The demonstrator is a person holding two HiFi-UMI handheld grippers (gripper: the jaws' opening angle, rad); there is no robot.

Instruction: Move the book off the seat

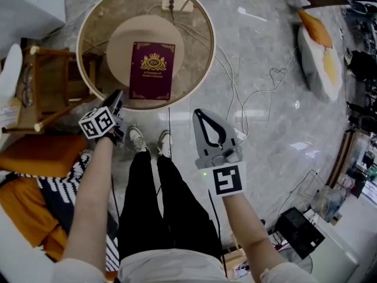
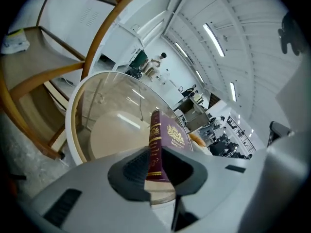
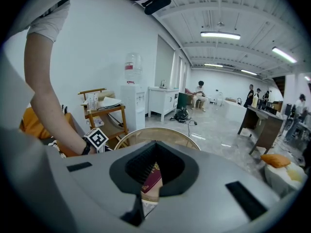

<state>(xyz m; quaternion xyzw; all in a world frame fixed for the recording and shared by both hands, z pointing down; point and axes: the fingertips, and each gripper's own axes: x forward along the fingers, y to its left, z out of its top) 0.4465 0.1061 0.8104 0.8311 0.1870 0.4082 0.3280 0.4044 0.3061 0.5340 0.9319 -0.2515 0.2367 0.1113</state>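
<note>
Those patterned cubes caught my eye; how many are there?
2. One cube sits on the left gripper, at the book's near corner; the other sits on the right gripper, above the grey floor. None looks hidden.

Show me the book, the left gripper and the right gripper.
book [image 1: 152,69], head view, middle of maroon cover.
left gripper [image 1: 119,96], head view, between its fingertips.
right gripper [image 1: 199,114], head view, between its fingertips.

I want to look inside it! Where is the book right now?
In the head view the book lies flat on the round seat, up and left of the middle, with the left gripper at its near left corner.
</note>
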